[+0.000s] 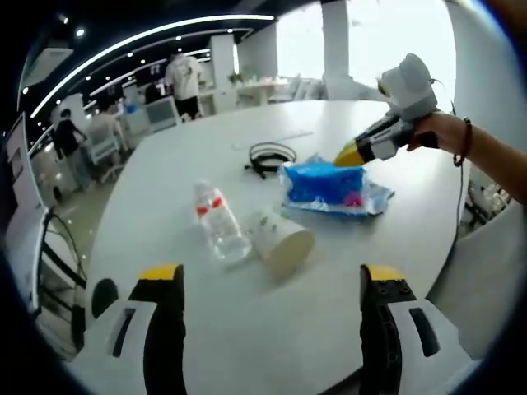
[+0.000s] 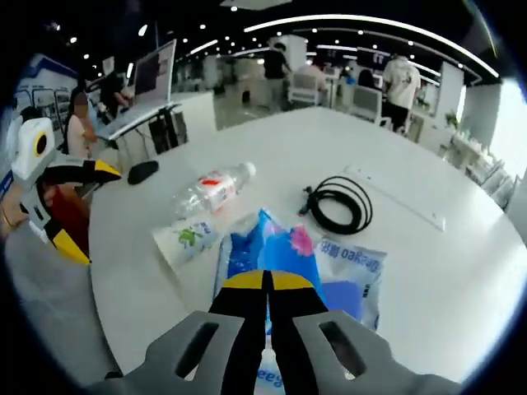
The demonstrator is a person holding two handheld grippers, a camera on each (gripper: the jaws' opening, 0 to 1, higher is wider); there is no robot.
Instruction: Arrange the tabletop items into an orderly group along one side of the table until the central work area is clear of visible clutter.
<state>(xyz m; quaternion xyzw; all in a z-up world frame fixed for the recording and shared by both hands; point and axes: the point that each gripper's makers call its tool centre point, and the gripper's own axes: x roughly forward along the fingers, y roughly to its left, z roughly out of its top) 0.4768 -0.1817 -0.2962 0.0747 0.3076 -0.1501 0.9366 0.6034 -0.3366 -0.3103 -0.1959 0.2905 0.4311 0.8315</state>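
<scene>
Tissue pack [image 2: 284,263] lies mid-counter [image 1: 247,346], pinched in the right tongs [image 2: 266,281]; bottle [image 1: 221,222], cup [image 1: 282,239] and cable [image 1: 270,155] lie ungrouped nearby. Left tongs [image 1: 272,276] gape apart, empty.

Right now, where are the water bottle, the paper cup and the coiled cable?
water bottle [image 1: 221,224], left gripper view, on its clear body.
paper cup [image 1: 282,240], left gripper view, on its side wall.
coiled cable [image 2: 339,203], right gripper view, on the loop's left edge.
</scene>
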